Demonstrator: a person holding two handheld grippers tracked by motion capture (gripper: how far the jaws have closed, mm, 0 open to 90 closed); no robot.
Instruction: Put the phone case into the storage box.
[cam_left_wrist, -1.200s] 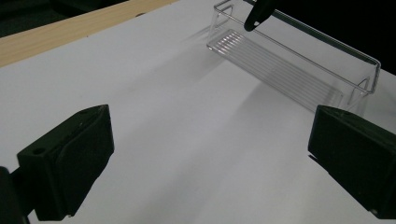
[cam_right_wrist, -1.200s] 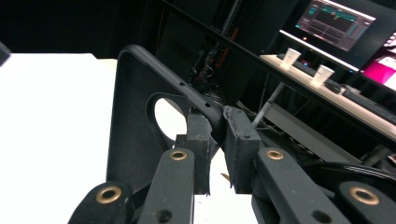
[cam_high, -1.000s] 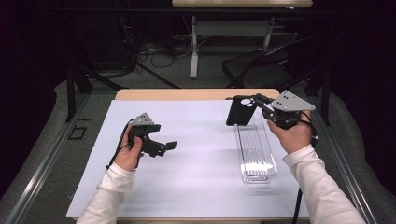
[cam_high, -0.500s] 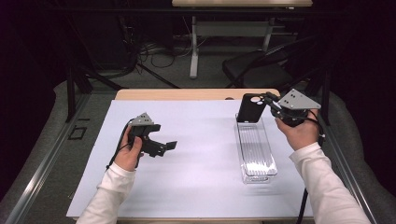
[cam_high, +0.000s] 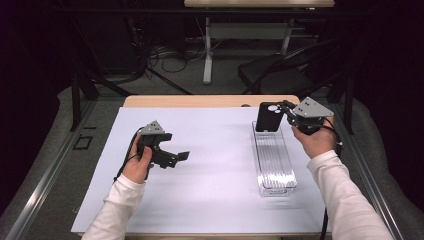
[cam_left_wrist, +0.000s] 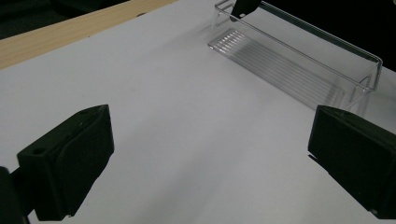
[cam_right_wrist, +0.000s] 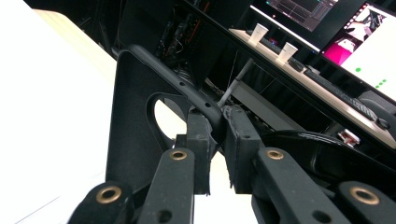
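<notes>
A black phone case (cam_high: 270, 116) with a camera cut-out stands upright over the far end of a clear plastic tray (cam_high: 286, 165). My right gripper (cam_high: 286, 111) is shut on the case's edge; in the right gripper view the pads (cam_right_wrist: 198, 140) pinch the rim of the case (cam_right_wrist: 135, 130). My left gripper (cam_high: 176, 150) rests low over the white sheet at the left, jaws wide open with nothing between them (cam_left_wrist: 212, 158). In the left gripper view the tray (cam_left_wrist: 327, 51) lies ahead, with a corner of the case (cam_left_wrist: 243, 7) above its far end.
A white sheet (cam_high: 210, 165) covers most of the wooden table (cam_high: 200, 101). Behind the table are a chair (cam_high: 280, 75), a white stand's legs and cables on the floor. A desk with monitors and paper cups (cam_right_wrist: 257, 32) lies beyond.
My right hand has carried the phone case to the right and slightly down, to the tray's far end. The left gripper has stayed put.
</notes>
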